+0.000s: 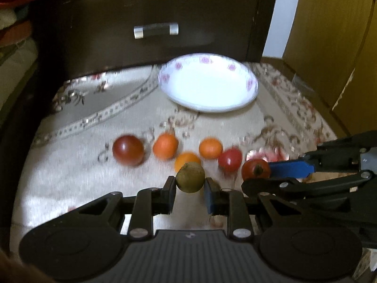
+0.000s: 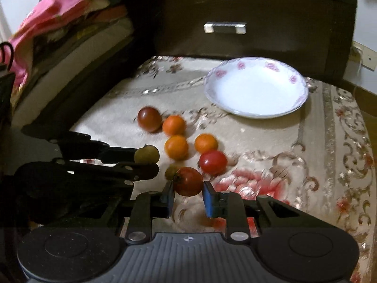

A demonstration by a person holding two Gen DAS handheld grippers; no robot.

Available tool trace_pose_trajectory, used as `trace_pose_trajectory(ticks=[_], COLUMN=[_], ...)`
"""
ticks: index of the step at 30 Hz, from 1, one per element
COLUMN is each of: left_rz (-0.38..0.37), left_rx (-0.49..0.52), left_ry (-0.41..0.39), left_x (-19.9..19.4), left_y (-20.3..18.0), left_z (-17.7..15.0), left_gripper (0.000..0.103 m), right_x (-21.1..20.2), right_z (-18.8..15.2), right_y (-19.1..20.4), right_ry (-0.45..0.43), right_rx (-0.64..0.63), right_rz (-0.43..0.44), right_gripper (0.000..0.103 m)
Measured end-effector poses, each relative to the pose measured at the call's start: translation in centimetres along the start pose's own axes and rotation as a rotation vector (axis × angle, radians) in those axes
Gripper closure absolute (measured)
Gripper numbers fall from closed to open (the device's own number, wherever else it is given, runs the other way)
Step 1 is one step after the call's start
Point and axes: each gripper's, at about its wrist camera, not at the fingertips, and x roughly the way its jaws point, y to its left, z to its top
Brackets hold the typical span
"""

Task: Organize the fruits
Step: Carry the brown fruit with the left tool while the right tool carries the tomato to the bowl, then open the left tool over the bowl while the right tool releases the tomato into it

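There were three orange fruits [image 1: 165,146] [image 1: 210,148] [image 1: 186,160] in the middle of the frame, two bright red tomatoes [image 1: 230,160] [image 1: 255,169], one dark red tomato [image 1: 128,150] at the left and one green fruit [image 1: 190,180] at the bottom. One white plate [image 1: 249,85] stood in the upper middle.

Legible text, labels, brands, numbers: none in either wrist view; sole sign is a small round quartered emblem [image 1: 188,235] without lettering on the ribbed grey housing [image 1: 188,254] of each tool, and the plate [image 1: 252,83] carries only pink flower motifs.
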Motion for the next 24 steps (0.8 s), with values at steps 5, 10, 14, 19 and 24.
trace_pose_trajectory(ticks=[5,10,14,19,24], left_rz=[0.004,0.012,0.016,0.023,0.031], left_rx=[0.019,0.038,0.043,0.053,0.062], left_ry=[-0.031,-0.054,-0.063,-0.057,-0.048], left_x=[0.5,1.8,3.3,5.5,7.5], left_y=[-0.3,-0.7,-0.8,-1.0,-0.8], left_z=[2.4,5.0,6.7,8.2,9.0], left_gripper=[0.071,0.072,0.072,0.072,0.073], right_x=[-0.4,0.0,0.9,2.6,4.3], right_z=[1.8,3.8,5.2,6.3,7.0], right_y=[-0.8,-1.9,-3.3,-5.1,-6.5], right_ry=[-0.043,-0.068,-0.087,-0.089,-0.089], right_rx=[0.02,0.003,-0.001,0.004,0.0], right_rz=[-0.027,-0.074,-0.109,-0.144,-0.163], right_gripper=[0.081,0.08,0.08,0.08,0.079])
